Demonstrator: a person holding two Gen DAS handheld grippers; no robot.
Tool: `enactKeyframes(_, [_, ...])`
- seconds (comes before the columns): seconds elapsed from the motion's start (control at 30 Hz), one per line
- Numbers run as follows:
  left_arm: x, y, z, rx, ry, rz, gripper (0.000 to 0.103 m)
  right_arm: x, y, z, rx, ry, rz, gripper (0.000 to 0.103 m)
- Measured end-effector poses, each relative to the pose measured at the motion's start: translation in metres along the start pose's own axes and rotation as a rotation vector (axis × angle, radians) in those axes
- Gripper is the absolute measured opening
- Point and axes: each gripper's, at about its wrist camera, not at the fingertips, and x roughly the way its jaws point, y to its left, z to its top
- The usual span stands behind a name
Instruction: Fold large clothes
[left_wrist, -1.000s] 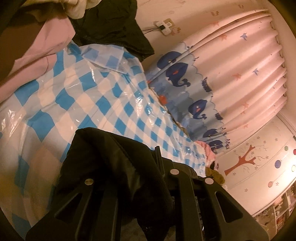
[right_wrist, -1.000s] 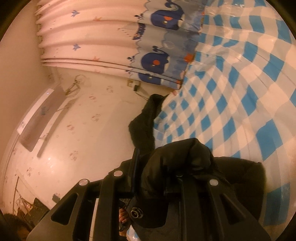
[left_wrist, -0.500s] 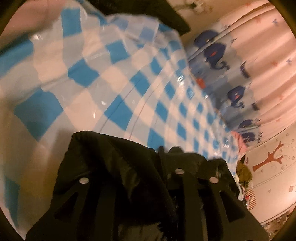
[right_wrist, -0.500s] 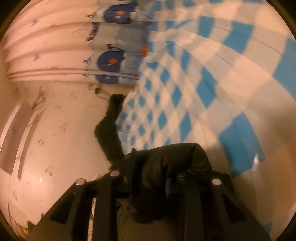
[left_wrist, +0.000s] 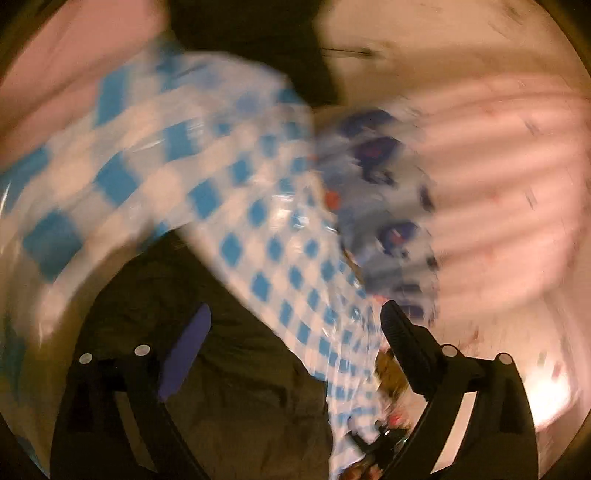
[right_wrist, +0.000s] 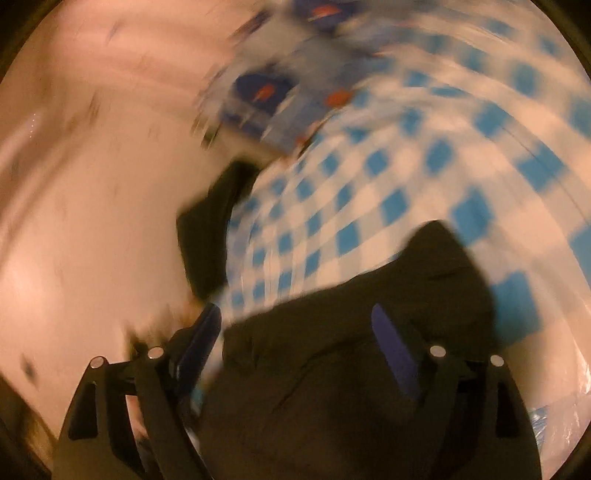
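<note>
Both views are blurred by motion. A black garment (left_wrist: 229, 369) lies crumpled on the blue-and-white checked cover (left_wrist: 221, 177). My left gripper (left_wrist: 295, 306) hangs over it with its jaws opening wide. The purple pad (left_wrist: 184, 358) and the other finger (left_wrist: 402, 343) stand apart from the cloth and do not press it. In the right wrist view the same black garment (right_wrist: 332, 369) fills the bottom. My right gripper (right_wrist: 295, 310) is opening wide above it, and its pads (right_wrist: 391, 343) are clear of the fabric.
A second black garment (right_wrist: 207, 236) hangs off the cover's far edge by the wall; it also shows as a dark heap (left_wrist: 258, 37). Pink clothing (left_wrist: 55, 74) is piled at upper left. A whale-print curtain (left_wrist: 388, 166) hangs beyond the checked cover (right_wrist: 406, 177).
Both grippers were shut on folds of the black garment; now both stand wide open and have let it go. Both views have swung and blurred, and the garment rests on the cover.
</note>
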Motion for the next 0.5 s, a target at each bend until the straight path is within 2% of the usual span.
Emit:
enactKeyframes(0.1, [0.018,-0.051,-0.043,0.285,0.141,-0.063,0.09,0.044,0.053,-0.017,-0.227,0.162,-0.127,0.084])
enactKeyframes(0.13, [0.035,-0.067,-0.069,0.408,0.22,-0.044,0.09,0.065,0.066,-0.024,-0.307,0.211,-0.191,0.084])
enactKeyframes(0.2, [0.078,-0.083,-0.115,0.614,0.34,0.047,0.09,0.096,0.076,-0.036,-0.396,0.264,-0.282,0.084])
enactKeyframes(0.27, [0.119,-0.079,-0.14,0.716,0.408,0.155,0.09,0.126,0.075,-0.042,-0.461,0.279,-0.372,0.084])
enactKeyframes(0.3, [0.134,-0.072,-0.146,0.741,0.413,0.217,0.09,0.139,0.07,-0.042,-0.479,0.285,-0.411,0.084])
enactKeyframes(0.33, [0.157,-0.057,-0.148,0.752,0.419,0.311,0.09,0.152,0.063,-0.043,-0.494,0.294,-0.456,0.086])
enactKeyframes(0.37, [0.172,-0.036,-0.147,0.716,0.426,0.375,0.09,0.168,0.047,-0.042,-0.475,0.312,-0.488,0.091])
enactKeyframes(0.4, [0.18,-0.016,-0.144,0.663,0.427,0.395,0.09,0.177,0.03,-0.039,-0.422,0.326,-0.475,0.096])
enactKeyframes(0.43, [0.189,-0.004,-0.142,0.64,0.414,0.391,0.09,0.184,0.013,-0.039,-0.354,0.344,-0.454,0.096])
enactKeyframes(0.5, [0.192,-0.001,-0.143,0.652,0.411,0.409,0.09,0.187,0.008,-0.042,-0.364,0.358,-0.468,0.096])
